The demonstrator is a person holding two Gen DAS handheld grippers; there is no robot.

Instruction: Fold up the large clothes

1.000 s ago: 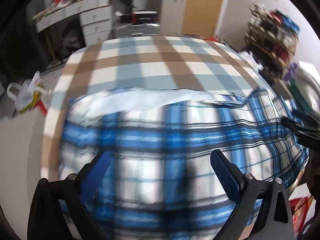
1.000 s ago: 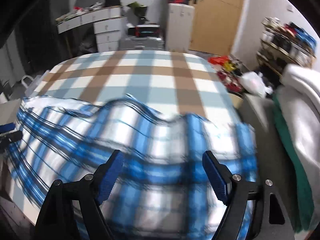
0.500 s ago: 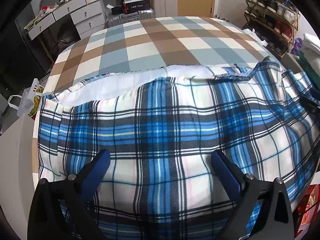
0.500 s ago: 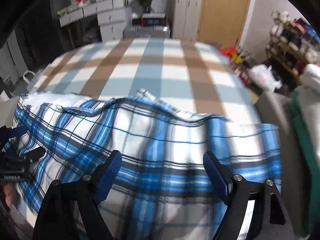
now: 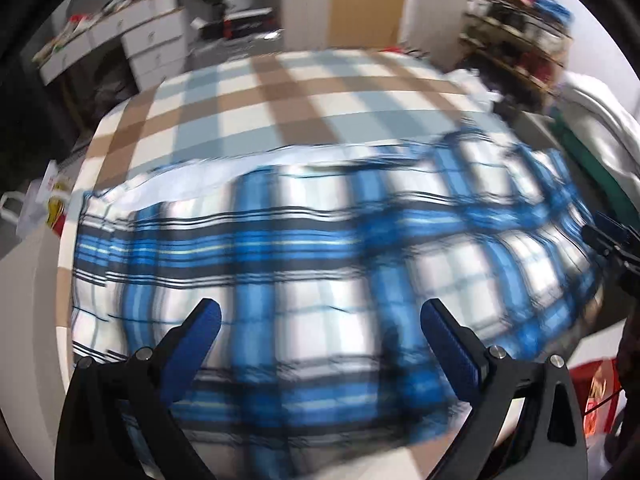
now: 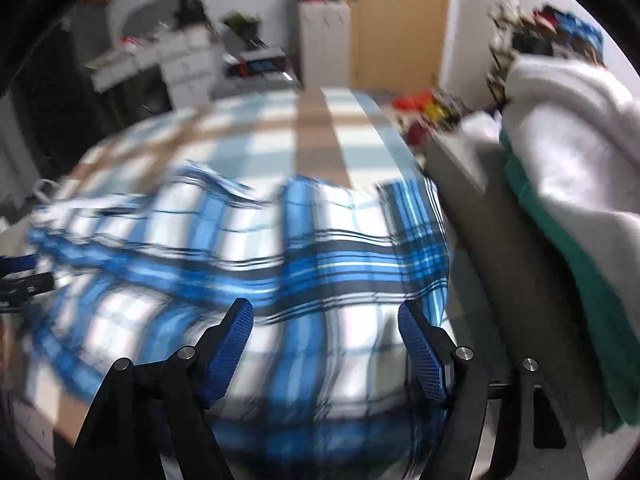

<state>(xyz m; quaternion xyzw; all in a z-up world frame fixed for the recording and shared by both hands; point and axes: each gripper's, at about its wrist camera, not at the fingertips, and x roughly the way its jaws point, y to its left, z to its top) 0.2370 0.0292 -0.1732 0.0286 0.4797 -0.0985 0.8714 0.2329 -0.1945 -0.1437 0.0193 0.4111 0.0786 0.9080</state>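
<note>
A large blue, white and black plaid garment [image 5: 304,264] lies spread across the near part of a table covered in a brown, grey and white checked cloth [image 5: 280,92]. A white inner layer shows along its far edge. My left gripper [image 5: 320,316] is open and empty above the garment's near left part. My right gripper [image 6: 326,316] is open and empty above its near right part [image 6: 320,256]. Each gripper shows at the edge of the other's view. Both views are blurred by motion.
White and green folded fabric [image 6: 568,168] is piled to the right of the table. White drawers [image 5: 152,48], a wooden door [image 6: 396,20] and a cluttered shelf [image 5: 516,32] stand beyond it. A bag [image 5: 36,208] hangs at the left.
Both grippers stay open over the garment while the views tilt and shift. The far edge of the garment has changed shape slightly, and both current frames are blurred.
</note>
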